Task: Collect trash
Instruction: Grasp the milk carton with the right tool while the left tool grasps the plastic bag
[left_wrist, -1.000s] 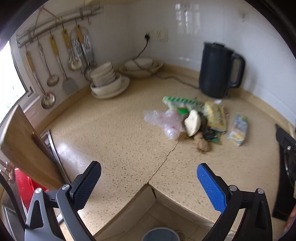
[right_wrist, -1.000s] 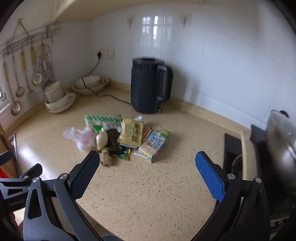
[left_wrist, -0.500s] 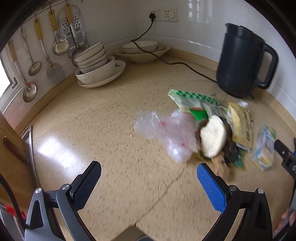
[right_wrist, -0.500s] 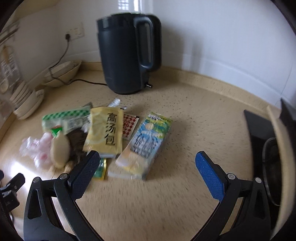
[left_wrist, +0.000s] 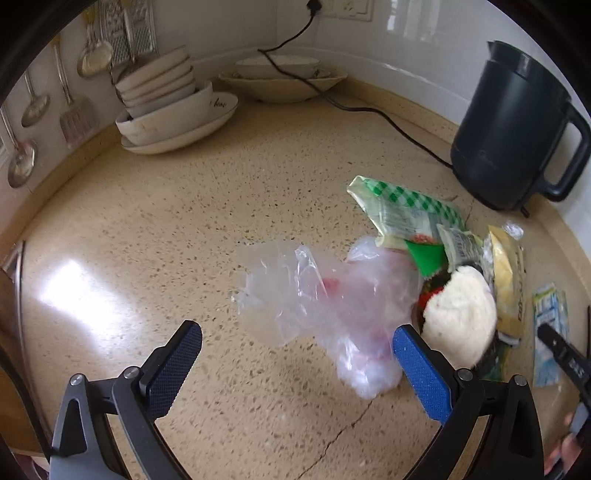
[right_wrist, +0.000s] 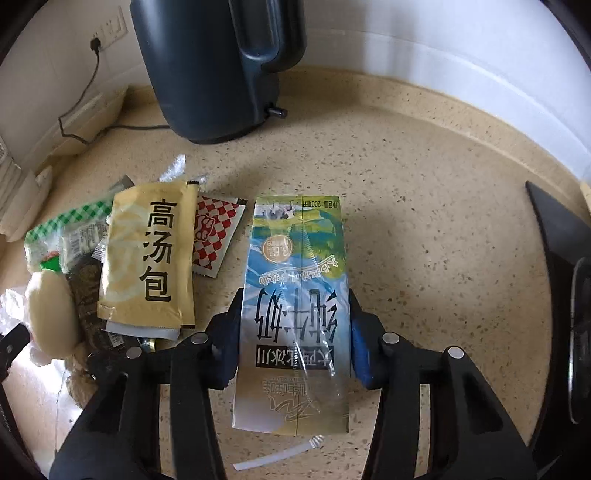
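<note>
Having just been closing, the right gripper (right_wrist: 293, 328) clamps the milk carton (right_wrist: 295, 295); the left gripper (left_wrist: 295, 363) hovers with jaws apart over the plastic bag (left_wrist: 325, 302)

Left view: bare counter (left_wrist: 155, 229) at centre and lower left, passable. Bowls (left_wrist: 166, 107) block upper left; kettle (left_wrist: 513, 129) upper right; trash pile (left_wrist: 443, 258) crowds right. Right view: open counter right of carton (right_wrist: 295, 295); hob (right_wrist: 561, 266) at right edge.
</note>
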